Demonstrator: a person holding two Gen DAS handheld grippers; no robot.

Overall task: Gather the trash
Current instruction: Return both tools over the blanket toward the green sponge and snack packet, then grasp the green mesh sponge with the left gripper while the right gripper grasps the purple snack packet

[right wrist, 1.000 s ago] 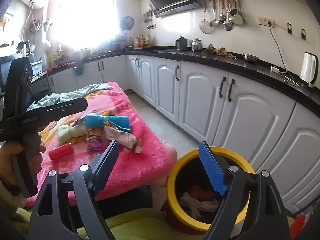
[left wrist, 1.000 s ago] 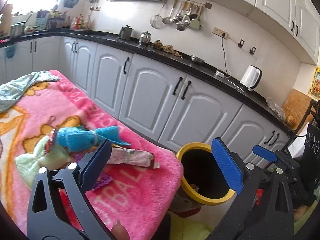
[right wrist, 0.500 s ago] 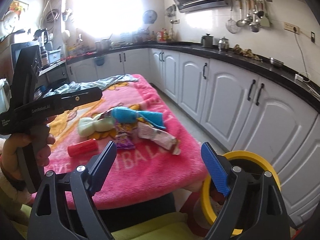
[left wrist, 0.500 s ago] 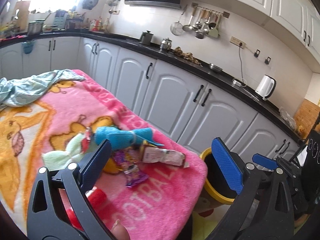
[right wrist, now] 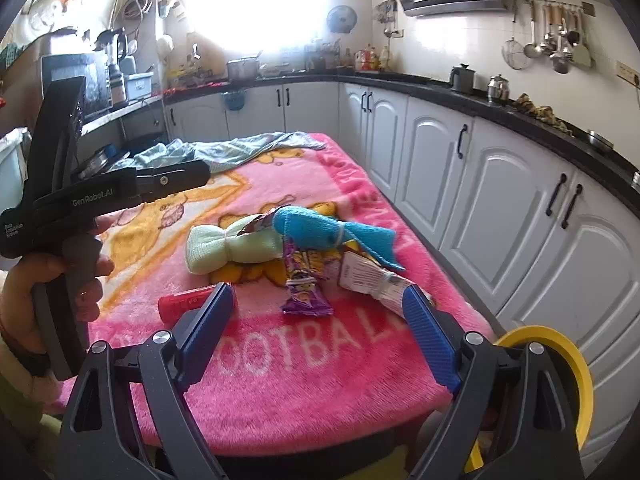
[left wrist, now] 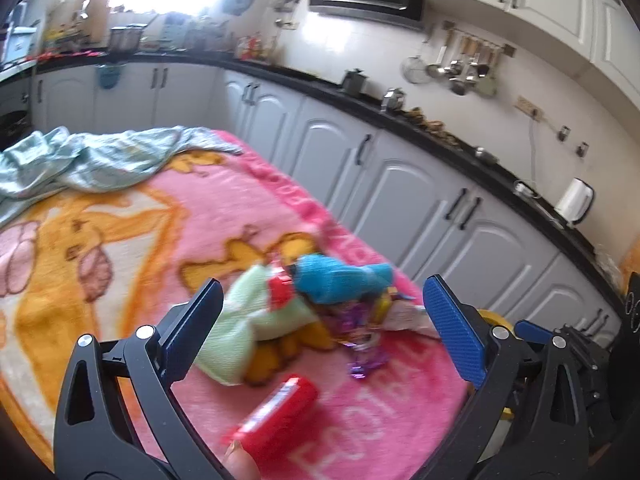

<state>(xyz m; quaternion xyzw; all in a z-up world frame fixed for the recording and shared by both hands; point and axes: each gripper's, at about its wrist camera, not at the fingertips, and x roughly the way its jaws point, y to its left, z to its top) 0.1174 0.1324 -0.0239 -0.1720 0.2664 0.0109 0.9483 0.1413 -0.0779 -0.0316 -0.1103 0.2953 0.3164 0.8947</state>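
A small pile of trash lies on the pink blanket (right wrist: pixel 320 380): a red packet (right wrist: pixel 184 302), a purple wrapper (right wrist: pixel 304 284) and a white wrapper (right wrist: pixel 368 276). A blue rolled cloth (right wrist: pixel 316 230) and a pale green rolled cloth (right wrist: pixel 224 248) lie on the same heap. My right gripper (right wrist: pixel 319 288) is open just short of the pile, holding nothing. My left gripper (left wrist: pixel 320 280) is open too, hovering over the red packet (left wrist: pixel 280 412) and purple wrapper (left wrist: pixel 360 344). The yellow-rimmed bin (right wrist: pixel 560 344) stands beside the table's right end.
A crumpled teal cloth (right wrist: pixel 224 152) lies at the far end of the blanket. White cabinets (right wrist: pixel 500 200) under a black counter run close along the right. A hand holds the left gripper's body (right wrist: pixel 100 196) at the left of the right wrist view.
Both views have swung left, away from the bin and over the table. The pile now sits between each pair of fingers and the bin is at the right edge. Both jaws stayed open.
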